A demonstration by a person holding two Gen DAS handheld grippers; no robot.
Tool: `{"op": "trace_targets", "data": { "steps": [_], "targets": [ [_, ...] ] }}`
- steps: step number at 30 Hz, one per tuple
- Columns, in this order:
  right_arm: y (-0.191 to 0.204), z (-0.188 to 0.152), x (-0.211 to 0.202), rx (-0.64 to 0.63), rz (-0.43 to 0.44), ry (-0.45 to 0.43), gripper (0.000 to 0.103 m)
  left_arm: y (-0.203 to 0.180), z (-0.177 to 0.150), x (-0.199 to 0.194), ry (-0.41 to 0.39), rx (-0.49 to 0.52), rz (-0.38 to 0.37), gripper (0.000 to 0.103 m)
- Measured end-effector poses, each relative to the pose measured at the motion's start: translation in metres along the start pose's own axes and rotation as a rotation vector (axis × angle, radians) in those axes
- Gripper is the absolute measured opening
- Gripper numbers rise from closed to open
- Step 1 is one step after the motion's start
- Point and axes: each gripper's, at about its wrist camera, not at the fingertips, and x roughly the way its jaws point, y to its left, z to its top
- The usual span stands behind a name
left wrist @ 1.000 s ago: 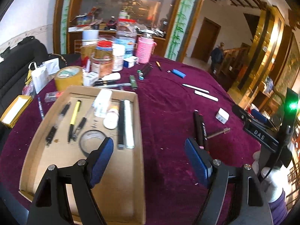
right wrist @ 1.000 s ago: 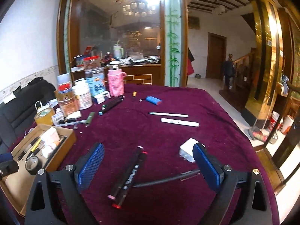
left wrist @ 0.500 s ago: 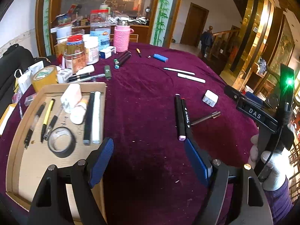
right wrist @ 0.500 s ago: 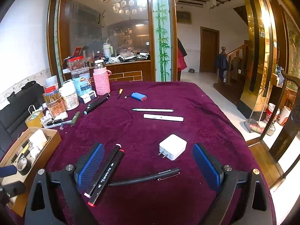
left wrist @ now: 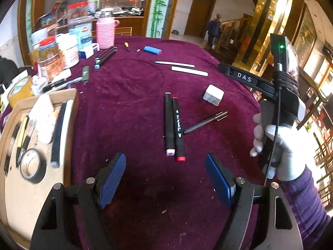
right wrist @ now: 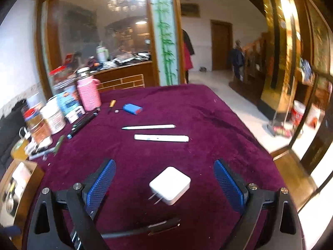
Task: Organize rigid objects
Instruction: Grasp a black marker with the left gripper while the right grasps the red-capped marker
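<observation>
My left gripper (left wrist: pixel 165 166) is open and empty above the purple cloth, just short of two black markers (left wrist: pixel 173 127) lying side by side, one pink-capped, one red-capped. A thin dark pen (left wrist: pixel 205 122) lies to their right. A white charger plug (left wrist: pixel 213 94) sits beyond. My right gripper (right wrist: pixel 164 179) is open and empty, its blue pads (right wrist: pixel 228 184) either side of the white charger plug (right wrist: pixel 169 185), apart from it. The dark pen (right wrist: pixel 143 229) lies below it. The cardboard tray (left wrist: pixel 71 95) at left holds pens, a tape ring and white items.
A white pen (right wrist: pixel 148 127) and a white stick (right wrist: pixel 161 138) lie mid-table, a blue lighter (right wrist: pixel 132 108) farther back. Jars, a pink-wrapped bottle (right wrist: pixel 88 95) and more markers crowd the far left. The table's right edge (right wrist: pixel 268 156) drops to the floor.
Both grippers have moved to the right and forward. The left now faces the two markers instead of the tray. The right now frames the charger plug, with the markers out of its view.
</observation>
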Motion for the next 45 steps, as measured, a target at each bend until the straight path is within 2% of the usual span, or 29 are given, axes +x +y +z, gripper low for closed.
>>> {"op": "trace_targets", "data": {
  "steps": [2,5,8,11,13,18,24,28,31,34,41,44,45],
  "targets": [
    [-0.016,-0.008,0.009,0.063,0.000,0.004,0.097,-0.001,0.006,0.014,0.019,0.020,0.023,0.078],
    [-0.030,-0.012,0.021,0.112,0.013,0.071,0.097,0.002,0.017,0.041,0.060,0.025,0.049,0.078],
    [-0.042,-0.012,0.019,0.173,0.023,0.066,0.097,0.006,0.029,0.072,0.106,0.006,0.060,0.077],
    [-0.043,-0.012,0.018,0.179,0.027,0.064,0.097,0.008,0.036,0.097,0.156,-0.011,0.085,0.078],
    [-0.042,-0.012,0.020,0.173,0.037,0.072,0.097,0.007,0.039,0.103,0.157,-0.013,0.061,0.078],
    [-0.037,-0.013,0.018,0.152,0.055,0.076,0.097,0.004,0.040,0.102,0.136,0.025,0.090,0.079],
    [-0.037,-0.013,0.019,0.152,0.060,0.081,0.097,0.021,0.040,0.100,0.125,-0.054,0.041,0.078],
    [-0.036,-0.014,0.021,0.150,0.061,0.089,0.097,0.020,0.042,0.102,0.112,-0.021,0.099,0.079],
    [-0.034,-0.015,0.022,0.143,0.061,0.094,0.097,0.012,0.044,0.106,0.100,0.046,0.135,0.079],
    [-0.032,-0.015,0.022,0.138,0.059,0.093,0.097,0.002,0.044,0.117,0.128,0.114,0.184,0.079],
    [-0.032,-0.015,0.022,0.138,0.060,0.098,0.097,-0.002,0.054,0.127,0.122,0.081,0.200,0.075],
    [-0.031,-0.015,0.022,0.134,0.056,0.099,0.097,-0.011,0.056,0.132,0.105,0.079,0.185,0.075],
    [-0.031,-0.016,0.022,0.132,0.052,0.099,0.097,-0.015,0.055,0.134,0.092,0.078,0.168,0.070]
  ]
}}
